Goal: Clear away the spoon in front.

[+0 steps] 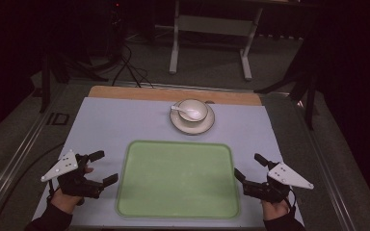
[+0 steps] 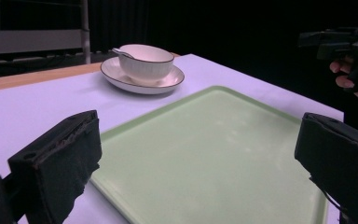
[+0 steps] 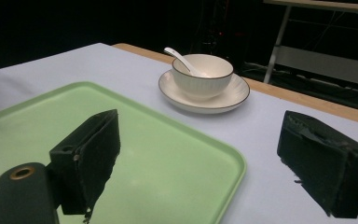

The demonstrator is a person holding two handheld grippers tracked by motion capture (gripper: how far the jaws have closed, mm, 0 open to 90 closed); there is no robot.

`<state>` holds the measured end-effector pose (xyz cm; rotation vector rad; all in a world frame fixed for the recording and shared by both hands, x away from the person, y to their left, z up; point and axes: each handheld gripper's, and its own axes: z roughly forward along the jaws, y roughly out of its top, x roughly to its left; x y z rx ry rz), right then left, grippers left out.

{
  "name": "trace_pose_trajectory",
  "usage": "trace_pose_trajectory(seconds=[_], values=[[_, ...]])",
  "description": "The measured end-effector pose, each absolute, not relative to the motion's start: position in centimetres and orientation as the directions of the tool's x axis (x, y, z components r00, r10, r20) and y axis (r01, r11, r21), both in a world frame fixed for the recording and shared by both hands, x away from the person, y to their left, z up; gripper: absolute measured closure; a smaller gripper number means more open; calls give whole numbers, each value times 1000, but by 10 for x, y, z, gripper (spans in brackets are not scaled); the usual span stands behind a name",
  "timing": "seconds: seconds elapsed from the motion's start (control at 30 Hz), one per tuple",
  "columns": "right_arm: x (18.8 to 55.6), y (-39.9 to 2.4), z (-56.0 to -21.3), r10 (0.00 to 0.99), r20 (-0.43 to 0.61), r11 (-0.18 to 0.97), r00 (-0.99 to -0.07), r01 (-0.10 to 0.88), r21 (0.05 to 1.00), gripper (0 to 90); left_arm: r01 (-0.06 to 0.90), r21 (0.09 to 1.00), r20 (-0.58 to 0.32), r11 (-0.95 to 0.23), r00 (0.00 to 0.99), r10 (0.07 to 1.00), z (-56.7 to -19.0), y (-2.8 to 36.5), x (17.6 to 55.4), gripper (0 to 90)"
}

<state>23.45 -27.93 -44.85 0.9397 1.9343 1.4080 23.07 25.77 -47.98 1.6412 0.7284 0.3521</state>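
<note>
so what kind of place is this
Likely a lab or recording setup, not a kitchen: a table under a pale sheet, dark surroundings, loose cables on the floor, a metal stand behind. Staged on it: a green tray, a bowl.

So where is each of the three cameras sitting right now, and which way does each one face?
High view: above the person's side of the table, looking forward and down on the green tray, with both hands and the left gripper and right gripper.
Left gripper view: low at the tray's left, facing across it toward the bowl on its saucer; own jaws open, the other hand far right.
Right gripper view: low at the tray's right, facing the bowl; own jaws open.
Shared: tray, bowl, saucer, spoon.
</note>
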Motion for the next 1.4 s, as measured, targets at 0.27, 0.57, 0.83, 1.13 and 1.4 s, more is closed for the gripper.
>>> trace_pose_trajectory(seconds=[0.27, 0.57, 0.83, 1.13, 1.4], values=[[232, -279, -446, 809, -19, 187, -587, 226, 956, 130, 252, 962, -137, -101, 772, 621, -479, 250, 230, 9], [227, -275, -443, 794, -35, 199, -607, 205, 958, 129, 273, 954, -172, -121, 834, 525, -455, 224, 229, 9], [224, -273, -441, 796, -54, 206, -604, 186, 961, 129, 302, 949, -231, -90, 861, 452, -432, 207, 246, 9], [224, -272, -441, 796, -55, 209, -603, 188, 960, 128, 268, 958, -188, -104, 858, 478, -403, 188, 281, 9], [223, -270, -440, 795, -57, 204, -604, 178, 963, 129, 299, 952, -222, -70, 829, 513, -394, 172, 315, 14]])
